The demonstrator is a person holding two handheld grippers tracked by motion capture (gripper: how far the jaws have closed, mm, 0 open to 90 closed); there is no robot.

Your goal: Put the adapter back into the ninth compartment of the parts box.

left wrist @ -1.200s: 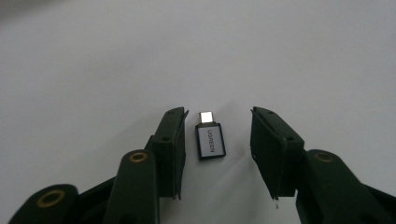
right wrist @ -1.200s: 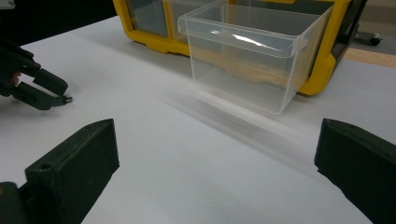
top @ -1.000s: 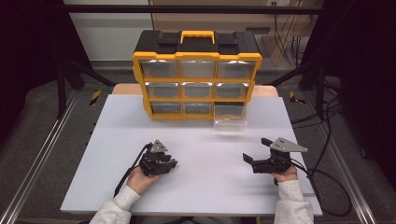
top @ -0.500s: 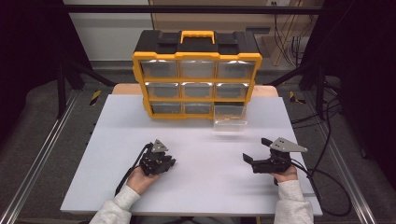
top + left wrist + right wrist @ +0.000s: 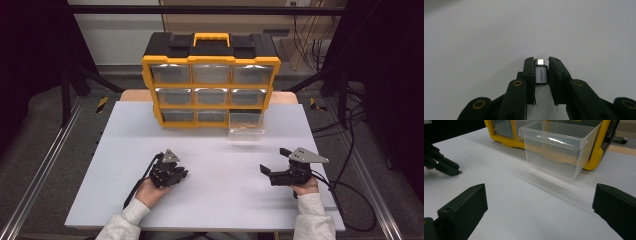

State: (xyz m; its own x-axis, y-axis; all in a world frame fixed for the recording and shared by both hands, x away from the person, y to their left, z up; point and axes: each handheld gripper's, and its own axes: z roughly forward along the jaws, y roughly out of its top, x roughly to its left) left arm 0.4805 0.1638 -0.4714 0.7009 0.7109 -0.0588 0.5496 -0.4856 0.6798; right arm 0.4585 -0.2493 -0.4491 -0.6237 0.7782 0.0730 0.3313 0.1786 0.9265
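the jaws of the left gripper (image 5: 541, 62) have just been closing, and now a small grey usb adapter (image 5: 540, 72) is pinched tight between them. its silver plug end sticks out past the tips, and the word on its side can be read in the left gripper view. the adapter is held low over the white table (image 5: 220, 200), on the near left side.

the jaws of the right gripper (image 5: 539, 202) are spread wide apart, and nothing is held or touched by them. it is seen on the near right side of the table.

a clear plastic drawer (image 5: 556, 147) has been pulled out of the yellow organizer box (image 5: 210, 82) and stands on the table just in front of it, at the far right.

the adapter is most likely meant for that clear drawer. to do this well, the pinch should be kept firm, because the adapter is small and smooth and could slip out. it should be lifted straight up first, then carried over the drawer's rim and let go low inside, so that it does not bounce out. the drawer could be steadied by the right gripper.
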